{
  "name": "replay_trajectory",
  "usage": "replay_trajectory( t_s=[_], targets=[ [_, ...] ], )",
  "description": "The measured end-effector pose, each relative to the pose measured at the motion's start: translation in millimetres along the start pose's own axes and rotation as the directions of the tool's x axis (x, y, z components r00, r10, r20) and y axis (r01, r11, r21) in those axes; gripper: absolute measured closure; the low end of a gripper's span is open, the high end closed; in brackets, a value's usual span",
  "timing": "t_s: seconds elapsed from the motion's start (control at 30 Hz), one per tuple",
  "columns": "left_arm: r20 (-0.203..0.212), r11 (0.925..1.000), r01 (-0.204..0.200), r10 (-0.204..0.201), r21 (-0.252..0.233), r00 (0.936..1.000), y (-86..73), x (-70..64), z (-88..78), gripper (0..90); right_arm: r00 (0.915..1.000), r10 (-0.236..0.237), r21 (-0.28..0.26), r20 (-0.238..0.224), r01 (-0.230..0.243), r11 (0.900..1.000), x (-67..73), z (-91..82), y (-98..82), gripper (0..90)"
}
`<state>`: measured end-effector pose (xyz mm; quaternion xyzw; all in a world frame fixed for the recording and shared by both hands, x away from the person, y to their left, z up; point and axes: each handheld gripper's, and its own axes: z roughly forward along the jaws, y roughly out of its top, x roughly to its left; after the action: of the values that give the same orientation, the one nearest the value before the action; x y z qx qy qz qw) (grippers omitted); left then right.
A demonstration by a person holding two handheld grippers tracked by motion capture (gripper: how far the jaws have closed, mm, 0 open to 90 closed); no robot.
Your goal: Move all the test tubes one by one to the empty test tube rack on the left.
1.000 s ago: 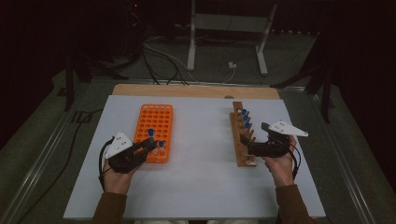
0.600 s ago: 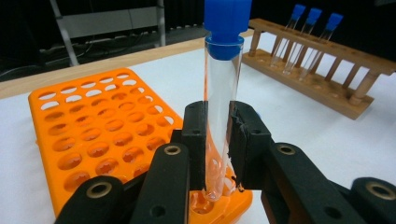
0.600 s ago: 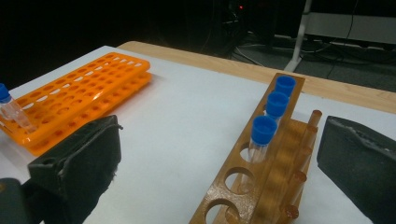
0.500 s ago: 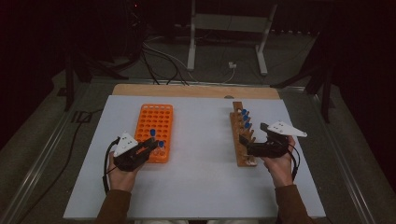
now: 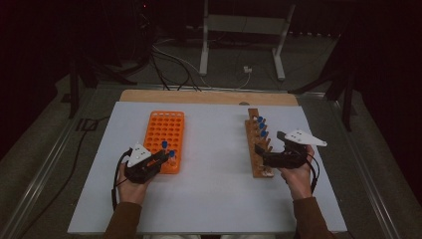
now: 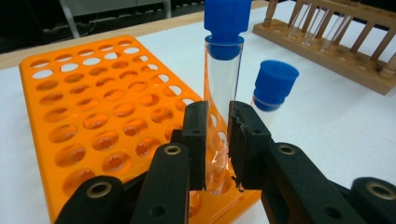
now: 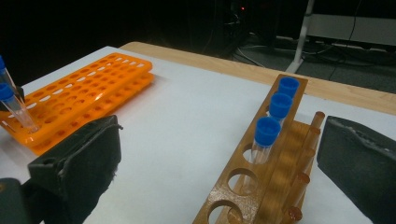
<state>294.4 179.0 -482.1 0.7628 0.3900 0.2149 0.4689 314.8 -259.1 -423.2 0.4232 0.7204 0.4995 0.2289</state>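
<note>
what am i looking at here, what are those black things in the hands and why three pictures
A person holds a two-jaw tool in each hand. One picture looks down from above the table; the other two come from cameras riding on each tool. The left tongs are shut on a clear blue-capped tube standing in the orange rack, beside a second capped tube. The right tongs are open by the wooden rack, which holds three capped tubes. Both racks sit on a white table.

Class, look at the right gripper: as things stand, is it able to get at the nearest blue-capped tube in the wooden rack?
Probably yes. The right gripper is open beside the wooden rack, and the nearest capped tube stands clear between its jaws, nothing blocking.
</note>
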Motion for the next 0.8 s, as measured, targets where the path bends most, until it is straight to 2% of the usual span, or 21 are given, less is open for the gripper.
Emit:
replay_trajectory(
  t_s=[0.17, 0.33, 0.5, 0.8],
  targets=[
    [-0.004, 0.999, -0.013, 0.013, 0.042, 0.9999, -4.2, -1.3, 2.0, 78.1, 1.0, -0.001, 0.0, -0.003, 0.001, 1.0, 0.3, 0.2, -0.1, 0.0],
    [-0.007, 0.9979, -0.02, 0.02, 0.061, 0.9998, -6.1, -3.2, 3.3, 78.2, 1.0, -0.002, -0.001, -0.004, 0.002, 1.0, 0.4, 0.1, -0.2, 0.0],
    [-0.004, 0.9978, -0.013, 0.014, 0.065, 0.9999, -7.0, -2.5, 3.0, 78.3, 1.0, -0.002, 0.001, -0.006, 0.002, 1.0, 0.8, 0.7, -0.4, 0.0],
    [-0.004, 0.9967, -0.028, 0.028, 0.077, 0.9996, -8.2, -3.7, 2.8, 78.3, 1.0, -0.005, 0.006, -0.006, 0.005, 1.0, 1.6, 2.4, -1.6, 0.0]
  ],
)
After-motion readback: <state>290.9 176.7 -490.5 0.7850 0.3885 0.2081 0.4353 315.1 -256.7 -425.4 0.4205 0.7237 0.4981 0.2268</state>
